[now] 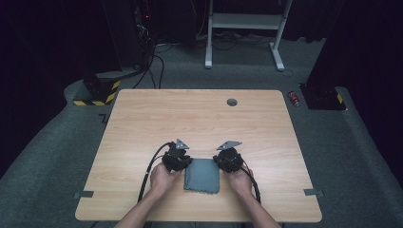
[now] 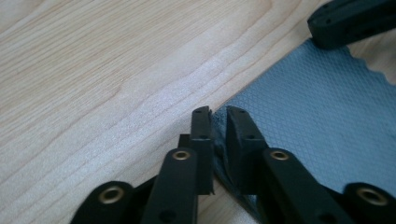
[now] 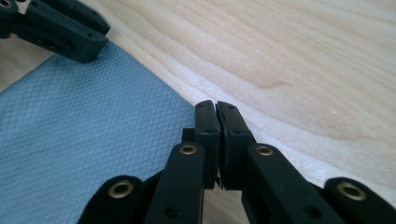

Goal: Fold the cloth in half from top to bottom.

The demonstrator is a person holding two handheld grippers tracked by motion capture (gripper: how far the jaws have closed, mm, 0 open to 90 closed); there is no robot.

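Near the table's (image 1: 142, 118) front edge, your left gripper (image 2: 218, 122) and right gripper (image 3: 216, 116) each pinch a far corner of the grey cloth (image 1: 202, 175); uneven lifting could tug one corner free.

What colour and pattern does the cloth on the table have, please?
Blue-grey woven cloth with fine diamond texture, clearest in the right gripper view.
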